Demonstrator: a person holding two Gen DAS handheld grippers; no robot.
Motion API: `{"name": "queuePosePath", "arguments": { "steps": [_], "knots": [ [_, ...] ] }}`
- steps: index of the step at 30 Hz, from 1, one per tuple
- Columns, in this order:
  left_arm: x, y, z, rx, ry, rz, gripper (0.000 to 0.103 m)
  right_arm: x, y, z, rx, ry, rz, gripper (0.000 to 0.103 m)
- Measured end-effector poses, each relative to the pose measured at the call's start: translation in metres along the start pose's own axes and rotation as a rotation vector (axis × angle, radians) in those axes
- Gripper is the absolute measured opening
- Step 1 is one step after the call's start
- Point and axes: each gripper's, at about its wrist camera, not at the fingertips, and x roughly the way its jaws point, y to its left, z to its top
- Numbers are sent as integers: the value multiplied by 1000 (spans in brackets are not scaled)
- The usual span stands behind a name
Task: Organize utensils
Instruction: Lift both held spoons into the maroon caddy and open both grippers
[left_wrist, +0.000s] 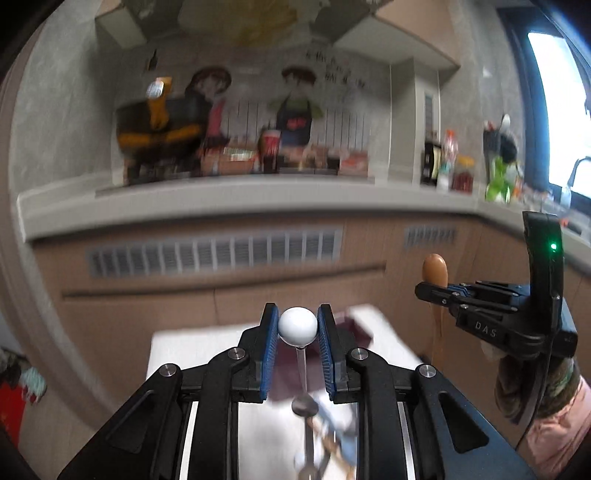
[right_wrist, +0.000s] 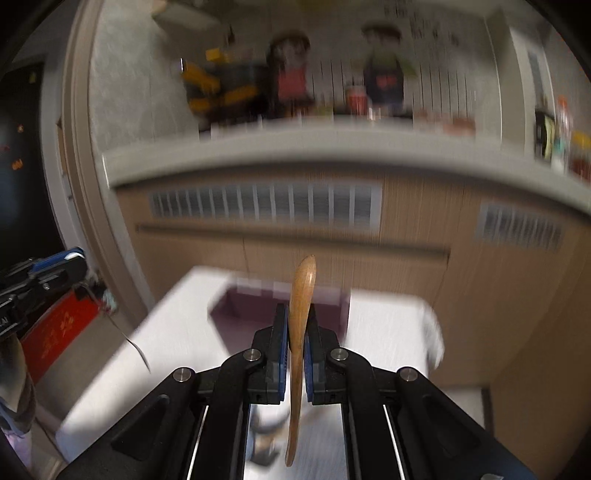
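Note:
My left gripper (left_wrist: 297, 326) is shut on the white ball end of a utensil with a clear stem (left_wrist: 297, 326) and holds it above the white table (left_wrist: 192, 347). My right gripper (right_wrist: 295, 325) is shut on a wooden spoon (right_wrist: 301, 295), held upright above the table; it also shows in the left wrist view (left_wrist: 435, 271) at the right. A dark purple organizer box (right_wrist: 251, 314) sits on the table just ahead of the right gripper. More utensils (left_wrist: 325, 428) lie blurred on the table below the left gripper.
A grey counter (left_wrist: 236, 199) with bottles, boxes and a yellow-black object runs along the back wall, over wooden cabinets with vents. A window (left_wrist: 561, 110) is at the right. A red item (right_wrist: 59, 332) lies on the floor left of the table.

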Motion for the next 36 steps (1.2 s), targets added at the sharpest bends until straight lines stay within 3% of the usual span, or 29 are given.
{"name": "queuePosePath", "arguments": {
  "steps": [4, 11, 15, 22, 24, 26, 31, 33, 35, 36],
  "knots": [
    [34, 9, 30, 11, -44, 4, 22, 13, -6, 37, -2, -97, -43, 7],
    [107, 34, 38, -75, -2, -28, 22, 73, -14, 50, -1, -111, -69, 7],
    [140, 42, 23, -104, 33, -42, 22, 105, -14, 40, -8, -74, -69, 7],
    [188, 46, -8, -144, 121, -60, 25, 158, -13, 4, -29, 87, -67, 8],
    [199, 47, -17, -154, 150, -63, 34, 169, -17, -6, -24, 152, -58, 19],
    [203, 46, -26, -150, 164, -38, 48, 170, -25, -15, 1, 173, -56, 40],
    [191, 47, -53, -167, 204, 10, 49, 149, -36, -29, -11, 181, -104, 45],
    [183, 48, -70, -177, 229, 20, 51, 135, -38, -42, -18, 197, -125, 54],
    [173, 47, -91, -185, 264, 28, 55, 122, -37, -57, -31, 213, -150, 70],
    [168, 46, -100, -188, 281, 30, 55, 116, -36, -66, -40, 223, -159, 71]
  ]
}}
